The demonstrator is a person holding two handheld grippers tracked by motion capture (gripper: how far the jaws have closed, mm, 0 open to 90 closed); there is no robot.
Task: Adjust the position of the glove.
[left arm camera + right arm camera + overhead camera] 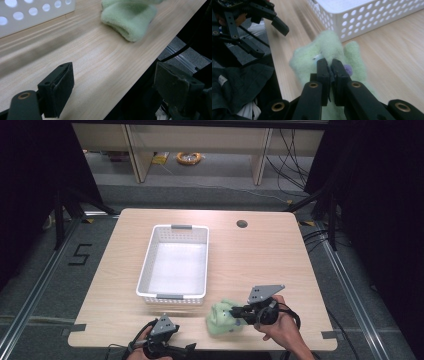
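Worktop (pixel 260 255): pale wood-grain laminate, smooth, with a low satin sheen. Basket (pixel 172 296): white moulded plastic, smooth and slightly glossy, side walls perforated with round holes, grey handle inserts at both ends. Green item (pixel 223 319): soft fleecy cloth, fuzzy nap, matt. Left gripper (pixel 120 88) and right gripper (pixel 331 67): matt black plastic links with brass-coloured pivot bushings; jaw faces carry dark, dull, rubbery-looking pads. Top plates are flat grey, matt.

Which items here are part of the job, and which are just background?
In play: green fleece cloth, pinched by the right gripper; white basket; left gripper, open, at the table's near edge.
Background: orange cable coil on floor; table's cable hole.
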